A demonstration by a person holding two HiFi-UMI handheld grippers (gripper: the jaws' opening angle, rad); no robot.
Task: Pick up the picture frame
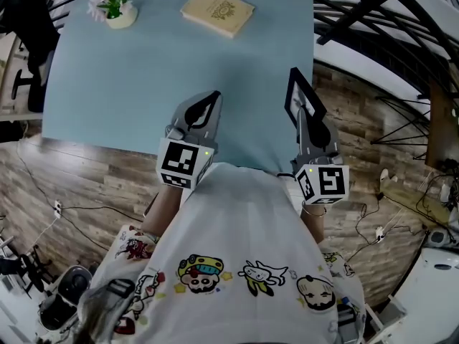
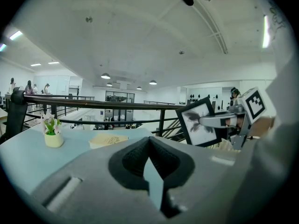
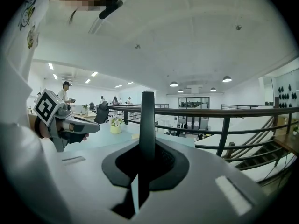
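**Right gripper is clamping the picture frame; left gripper is sitting closed and empty.**

In the head view the right gripper (image 1: 304, 113) is pinching the black picture frame (image 1: 300, 94) at about 2 o'clock, its jaws closing on the frame's edge, which is running up between them in the right gripper view (image 3: 147, 120). The frame is standing upright off the tabletop, by the right edge of the pale blue table (image 1: 143, 77). The left gripper (image 1: 214, 97) is pointing toward 12 o'clock with its jaws pressed together on nothing. A tan book (image 1: 217, 11) is lying at 12 o'clock and a small flower pot (image 1: 115, 7) is standing at 11 o'clock.
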